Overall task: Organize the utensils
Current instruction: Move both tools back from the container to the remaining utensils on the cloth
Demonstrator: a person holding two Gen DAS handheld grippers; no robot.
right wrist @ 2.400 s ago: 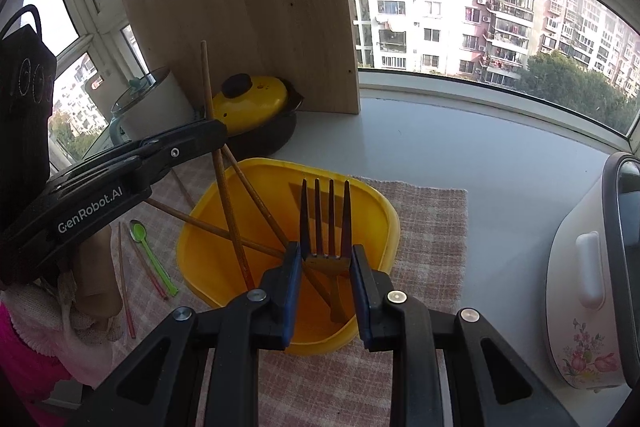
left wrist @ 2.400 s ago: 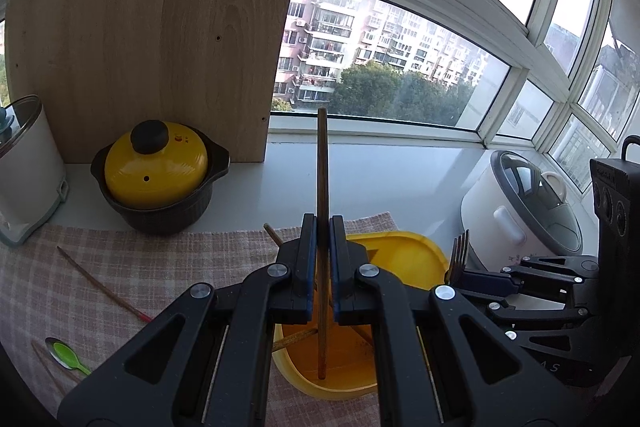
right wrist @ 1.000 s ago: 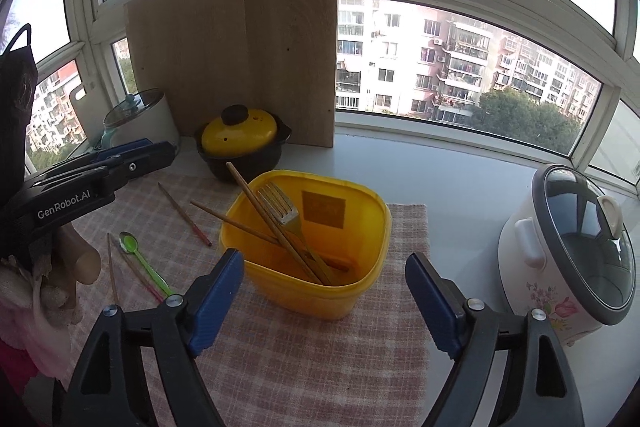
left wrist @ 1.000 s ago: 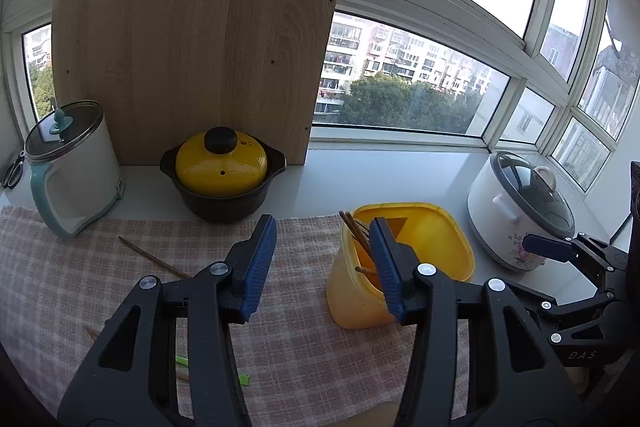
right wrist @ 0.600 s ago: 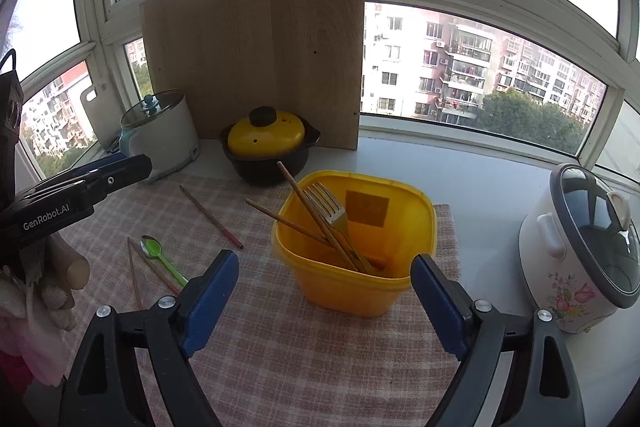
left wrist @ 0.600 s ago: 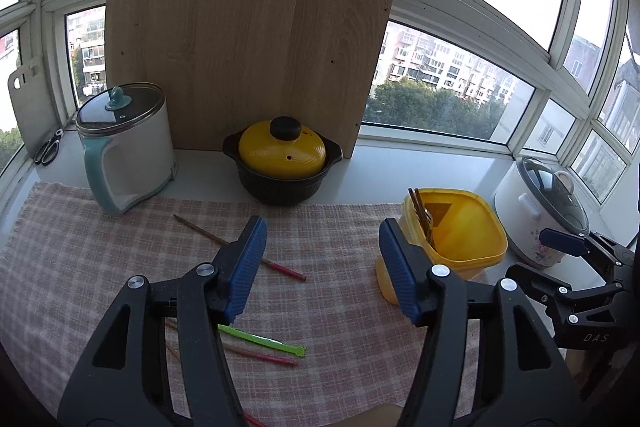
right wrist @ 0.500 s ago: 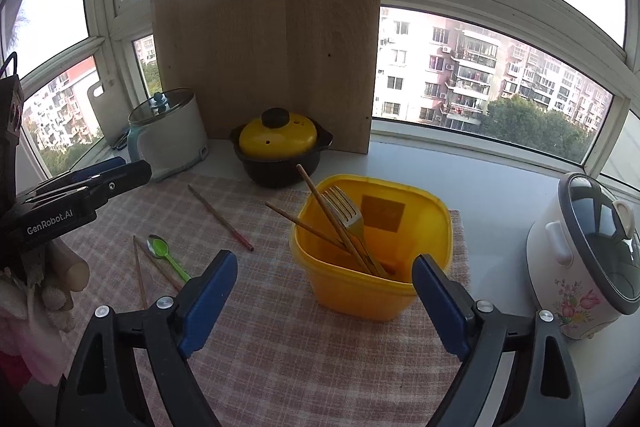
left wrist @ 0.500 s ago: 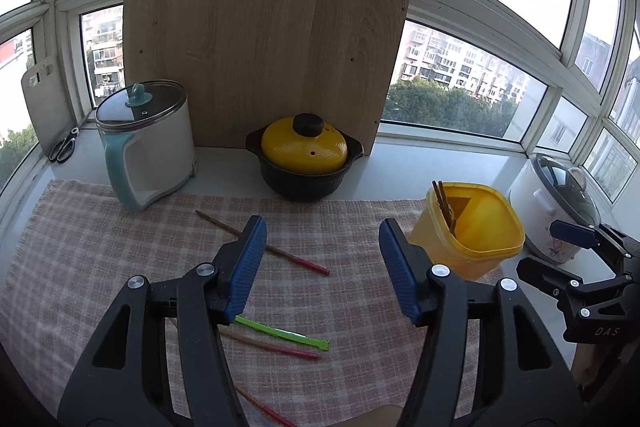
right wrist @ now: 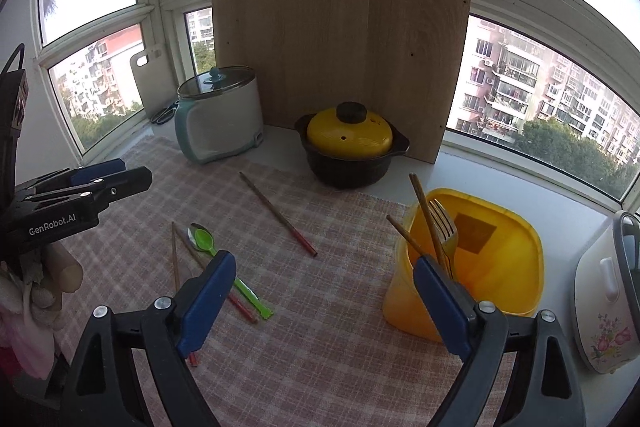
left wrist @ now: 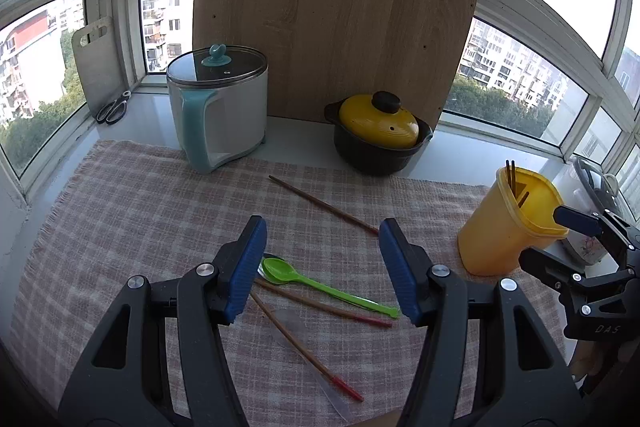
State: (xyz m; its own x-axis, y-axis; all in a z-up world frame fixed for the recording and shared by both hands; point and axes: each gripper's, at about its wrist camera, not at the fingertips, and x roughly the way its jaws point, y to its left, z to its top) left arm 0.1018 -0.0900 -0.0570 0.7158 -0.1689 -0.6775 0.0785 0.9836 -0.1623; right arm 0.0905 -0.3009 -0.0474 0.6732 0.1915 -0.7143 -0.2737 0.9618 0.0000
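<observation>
Nearest, the left gripper (left wrist: 322,269) and right gripper (right wrist: 322,311) both hold their fingers spread wide, gripping nothing, above a pink checked cloth (left wrist: 132,211) on the bench. "GenRobot.AI" reads on the left gripper's side. A green spoon (left wrist: 320,285) and chopsticks (left wrist: 324,207) lie loose mid-cloth. At the cloth's right edge, the yellow container (right wrist: 480,267) holds a fork (right wrist: 442,227). Beyond, pots stand before a wooden board (right wrist: 340,47) and windows.

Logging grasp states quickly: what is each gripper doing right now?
Left gripper: open, holding nothing, above the green spoon.
Right gripper: open, holding nothing, beside the yellow container.
</observation>
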